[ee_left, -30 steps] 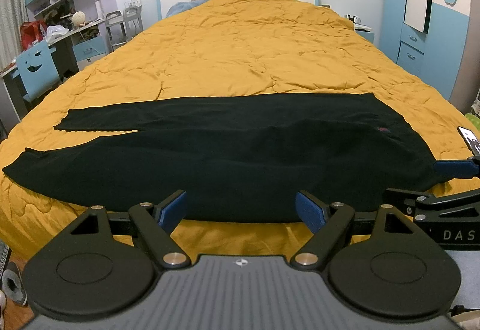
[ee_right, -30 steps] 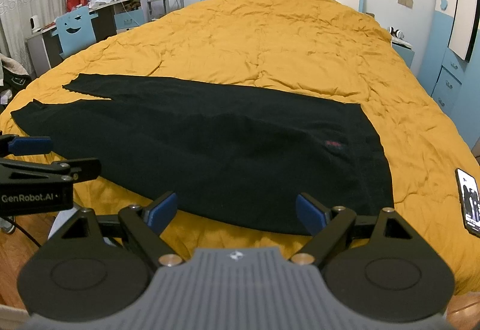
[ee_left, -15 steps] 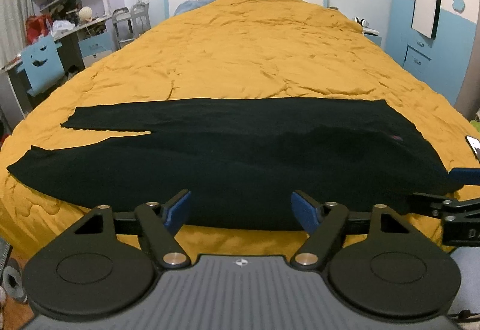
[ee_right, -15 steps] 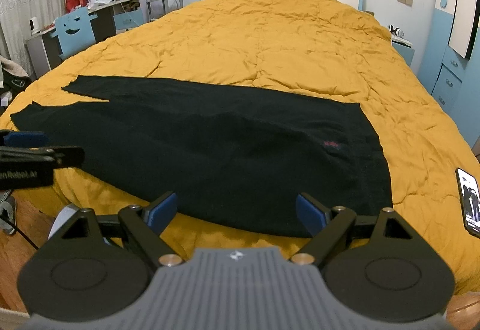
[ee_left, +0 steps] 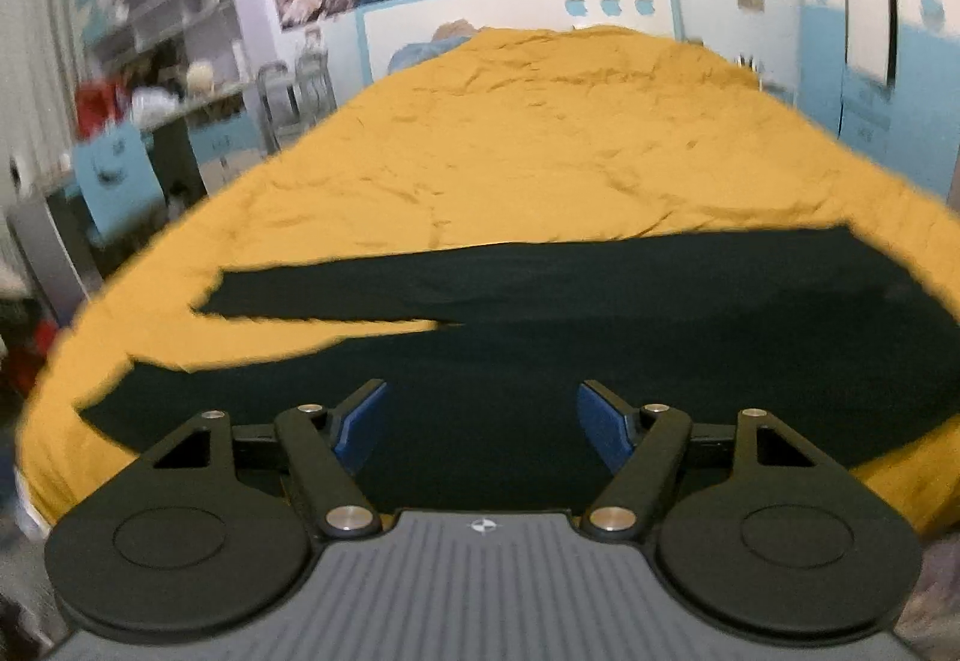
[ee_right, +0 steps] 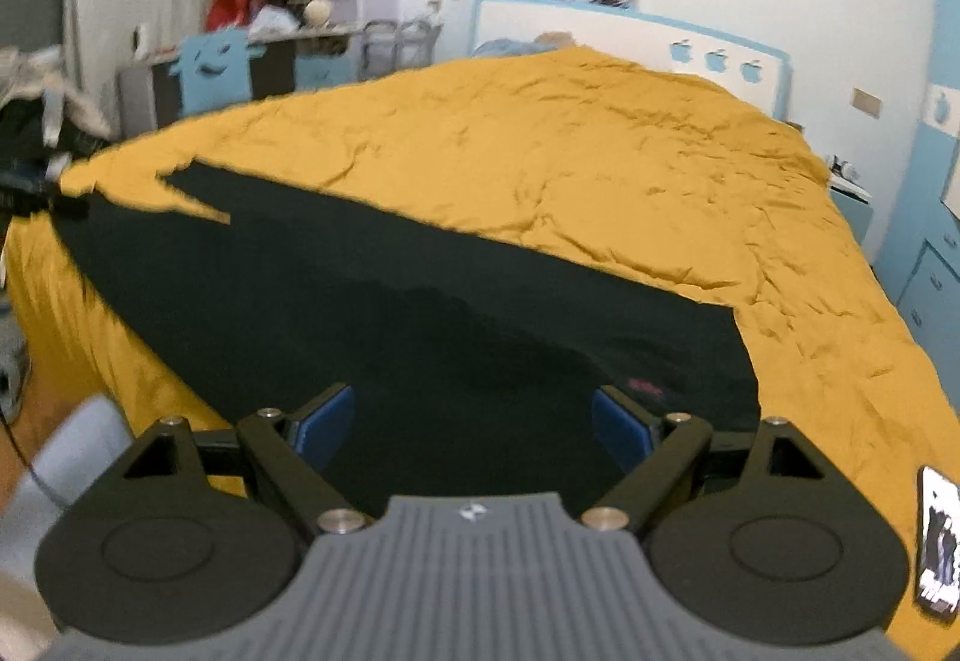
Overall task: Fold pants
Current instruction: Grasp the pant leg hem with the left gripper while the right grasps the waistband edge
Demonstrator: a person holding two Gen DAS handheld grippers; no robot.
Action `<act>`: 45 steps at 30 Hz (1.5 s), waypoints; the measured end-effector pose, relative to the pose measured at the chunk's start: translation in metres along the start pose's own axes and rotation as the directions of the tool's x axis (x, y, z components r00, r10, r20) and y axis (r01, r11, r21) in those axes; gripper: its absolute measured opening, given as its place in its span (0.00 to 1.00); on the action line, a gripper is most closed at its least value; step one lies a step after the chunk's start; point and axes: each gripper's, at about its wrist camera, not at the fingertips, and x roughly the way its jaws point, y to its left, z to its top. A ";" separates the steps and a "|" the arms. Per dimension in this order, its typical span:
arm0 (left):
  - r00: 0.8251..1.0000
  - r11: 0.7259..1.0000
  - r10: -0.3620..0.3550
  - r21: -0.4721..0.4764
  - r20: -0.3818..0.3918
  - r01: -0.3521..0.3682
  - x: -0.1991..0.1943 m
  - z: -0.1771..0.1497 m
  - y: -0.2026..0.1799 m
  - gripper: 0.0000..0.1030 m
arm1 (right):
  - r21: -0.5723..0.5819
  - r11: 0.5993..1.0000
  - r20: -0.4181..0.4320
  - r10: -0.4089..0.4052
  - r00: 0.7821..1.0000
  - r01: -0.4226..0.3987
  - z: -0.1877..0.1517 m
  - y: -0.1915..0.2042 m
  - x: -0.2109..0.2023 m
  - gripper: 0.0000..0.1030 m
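Black pants (ee_left: 540, 337) lie flat across the near part of a bed with a yellow quilt (ee_left: 540, 138), legs to the left, waist to the right. My left gripper (ee_left: 482, 424) is open and empty, just above the near leg. In the right wrist view the pants (ee_right: 390, 313) spread from the leg ends at far left to the waist at right. My right gripper (ee_right: 471, 427) is open and empty above the seat, near a small red label (ee_right: 645, 386). The left gripper's tip (ee_right: 36, 193) shows at the far left by the leg ends.
A phone (ee_right: 939, 541) lies on the quilt at the bed's near right edge. A desk with a blue chair (ee_left: 114, 181) and shelves stand left of the bed. Blue wardrobes (ee_left: 900, 30) stand to the right. The headboard (ee_left: 522, 18) is at the far end.
Both grippers have moved forward and lower over the pants. The left has shifted left toward the legs, the right turned toward the waist. Both stay open.
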 end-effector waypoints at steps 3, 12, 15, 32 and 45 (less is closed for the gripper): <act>1.000 0.991 0.022 0.129 -0.002 -0.022 0.009 -0.010 0.017 0.82 | -0.050 0.999 -0.076 -0.023 0.997 0.020 -0.008 -0.013 0.009 0.72; 0.980 0.909 0.173 0.399 -0.103 -0.119 0.061 -0.059 0.074 0.78 | -0.085 0.995 -0.267 -0.068 0.961 0.047 -0.028 -0.046 0.033 0.61; 0.956 0.860 0.262 0.481 -0.131 -0.170 0.081 -0.069 0.085 0.78 | -0.107 0.993 -0.312 -0.084 0.946 0.053 -0.029 -0.050 0.038 0.58; 0.906 0.815 0.396 0.510 -0.147 -0.273 0.123 -0.073 0.090 0.18 | -0.395 0.916 -0.404 -0.104 0.909 -0.071 -0.039 -0.040 0.032 0.46; 0.890 0.908 0.397 0.240 -0.223 -0.345 0.117 -0.019 0.112 0.02 | -0.709 0.700 -0.312 -0.208 0.927 -0.082 -0.066 -0.025 0.045 0.11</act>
